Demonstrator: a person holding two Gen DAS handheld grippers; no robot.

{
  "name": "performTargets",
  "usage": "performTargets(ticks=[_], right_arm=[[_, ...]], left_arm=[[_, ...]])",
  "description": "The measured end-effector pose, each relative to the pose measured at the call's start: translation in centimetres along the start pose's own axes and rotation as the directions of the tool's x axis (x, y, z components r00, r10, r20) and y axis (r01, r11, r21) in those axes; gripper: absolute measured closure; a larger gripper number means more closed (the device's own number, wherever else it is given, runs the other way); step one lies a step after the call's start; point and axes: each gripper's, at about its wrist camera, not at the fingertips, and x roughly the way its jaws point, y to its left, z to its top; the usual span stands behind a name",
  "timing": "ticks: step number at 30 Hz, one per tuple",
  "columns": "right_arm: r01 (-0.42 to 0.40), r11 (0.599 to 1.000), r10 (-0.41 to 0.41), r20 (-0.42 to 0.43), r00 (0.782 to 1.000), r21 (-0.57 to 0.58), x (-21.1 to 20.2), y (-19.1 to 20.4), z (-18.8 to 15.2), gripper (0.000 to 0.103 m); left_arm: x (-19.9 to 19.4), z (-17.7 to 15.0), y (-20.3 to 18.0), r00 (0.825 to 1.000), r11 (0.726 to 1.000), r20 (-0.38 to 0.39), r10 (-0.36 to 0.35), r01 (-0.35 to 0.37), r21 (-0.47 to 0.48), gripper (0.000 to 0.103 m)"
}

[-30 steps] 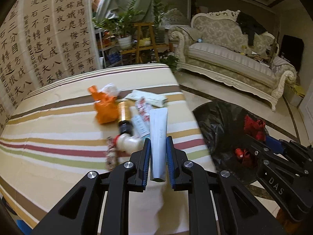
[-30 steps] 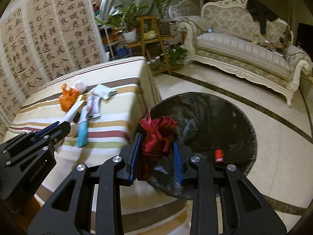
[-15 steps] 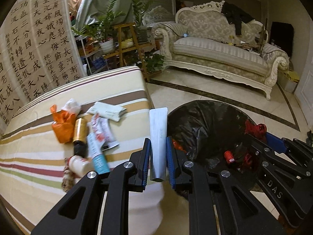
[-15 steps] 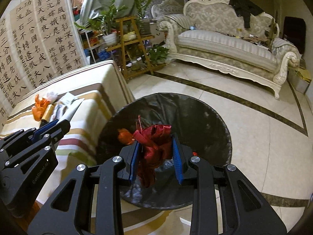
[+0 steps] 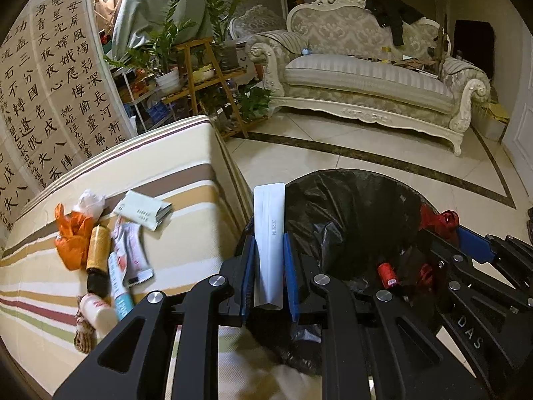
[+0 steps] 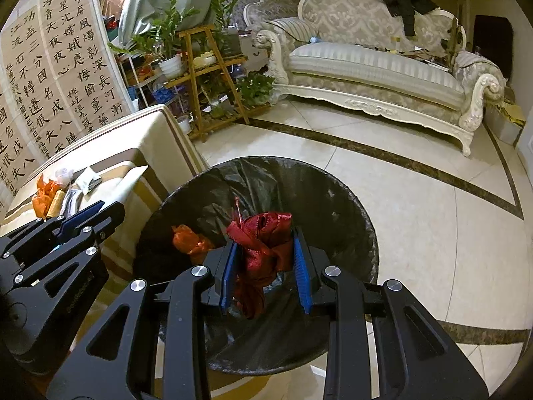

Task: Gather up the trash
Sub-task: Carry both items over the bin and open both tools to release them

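One crumpled dark-red ribbon (image 6: 263, 250) fills the right claw (image 6: 265, 266).

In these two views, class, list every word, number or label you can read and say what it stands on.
"DAS": side of the right claw.
"2025", further digits blurred: white tube held in the left claw.
Calligraphy wall panels: large Chinese characters, including "功", "三", "不".
White packet and table wrappers: print too small.
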Motion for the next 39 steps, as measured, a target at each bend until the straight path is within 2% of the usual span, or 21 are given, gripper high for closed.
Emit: performTargets(ticks=[3,5,7,8,9,16,20,22,26,39], right_arm=[[0.003,1.0,-0.003,-0.003,1.0,0.013,0.4,-0.6,0.2,0.073],[0.006,1.0,-0.006,-0.003,1.0,0.021,0.5,-0.8,0.3,0.072],[0.007,1.0,-0.007,-0.006,1.0,0.026,0.6,-1.1,0.3,0.069],[0.007,1.0,-0.007,-0.007,1.0,0.03,0.6,-1.2,0.3,0.064],[0.009,0.999,-0.009,-0.003,1.0,0.033,0.6,-1.3,0.3,0.059],[0.022,0.999,-0.023,0.005,1.0,0.036,0.3,-1.3,0.3,0.058],[0.023,0.999,-0.024,0.013,1.0,0.046,-0.1,-1.6,0.4,0.056],[0.024,0.999,-0.025,0.015,1.0,0.047,-0.3,-1.5,0.3,0.049],[0.016,0.999,-0.016,0.016,1.0,0.034,-0.7,-0.7,0.2,0.049],[-0.079,0.995,0.079,0.006,0.997,-0.065,-1.8,6.1,-0.4,0.049]], left_arm=[[0.4,0.4,-0.3,1.0,1.0,-0.003,0.0,0.0,0.009,0.084],[0.6,0.5,-0.5,1.0,1.0,-0.009,0.003,-0.003,0.014,0.077],[0.7,0.5,-0.4,1.0,1.0,-0.01,0.008,-0.008,0.007,0.055],[0.6,0.5,-0.4,1.0,1.0,-0.006,0.011,-0.011,0.002,0.052],[0.5,0.5,-0.3,1.0,1.0,-0.002,0.012,-0.012,-0.001,0.049],[0.3,0.4,-0.1,1.0,1.0,0.006,0.014,-0.014,-0.006,0.037],[-0.3,0.2,0.4,1.0,1.0,0.013,0.02,-0.02,-0.008,0.034],[-0.6,0.0,0.9,1.0,1.0,0.011,0.022,-0.021,-0.013,0.034],[-1.4,-0.6,2.1,0.999,0.999,0.01,0.034,-0.033,-0.025,0.034],[-4.5,-3.4,9.7,0.992,0.984,-0.002,0.13,-0.129,-0.124,0.034]])
